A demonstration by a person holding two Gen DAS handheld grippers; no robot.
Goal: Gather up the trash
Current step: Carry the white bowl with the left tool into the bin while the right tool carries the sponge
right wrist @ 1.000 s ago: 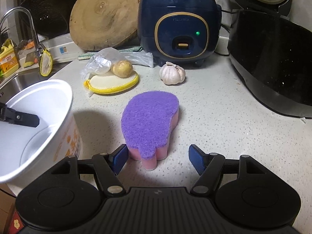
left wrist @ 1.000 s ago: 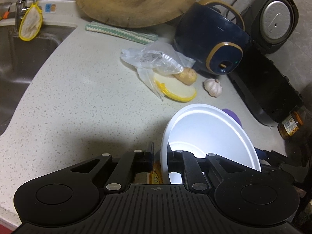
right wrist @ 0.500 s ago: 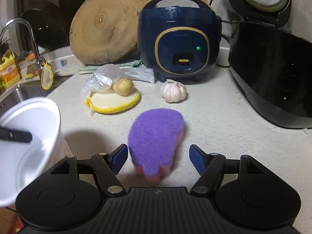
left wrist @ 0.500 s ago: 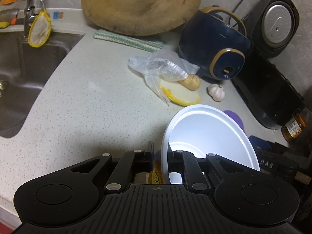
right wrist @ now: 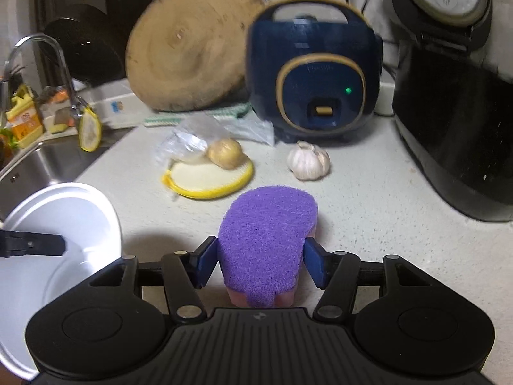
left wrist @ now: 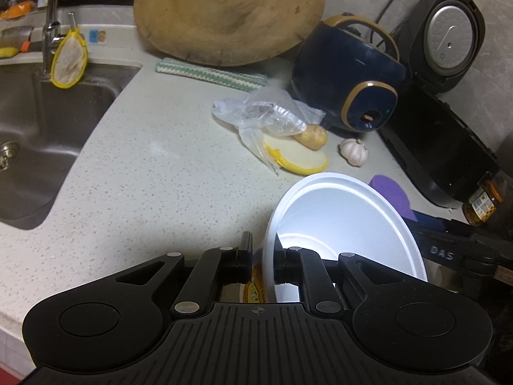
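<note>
A white foam cup with an orange print on its outside is tilted just above the counter. My left gripper is shut on its rim, one finger inside and one outside. The same cup shows at the lower left of the right wrist view. A purple sponge with a pink underside lies on the counter between the blue pads of my right gripper. Its jaws are closing and both pads touch the sponge's sides. The sponge peeks out behind the cup in the left wrist view.
A crumpled clear plastic bag, a potato on a yellow-rimmed pad and a garlic bulb lie mid-counter. Behind stand a blue rice cooker, a round wooden board and a black appliance. A sink lies left.
The right gripper's jaws have narrowed from wide apart onto the sides of the purple sponge. The left gripper still holds the cup, drawn back slightly so more of the sink shows.
</note>
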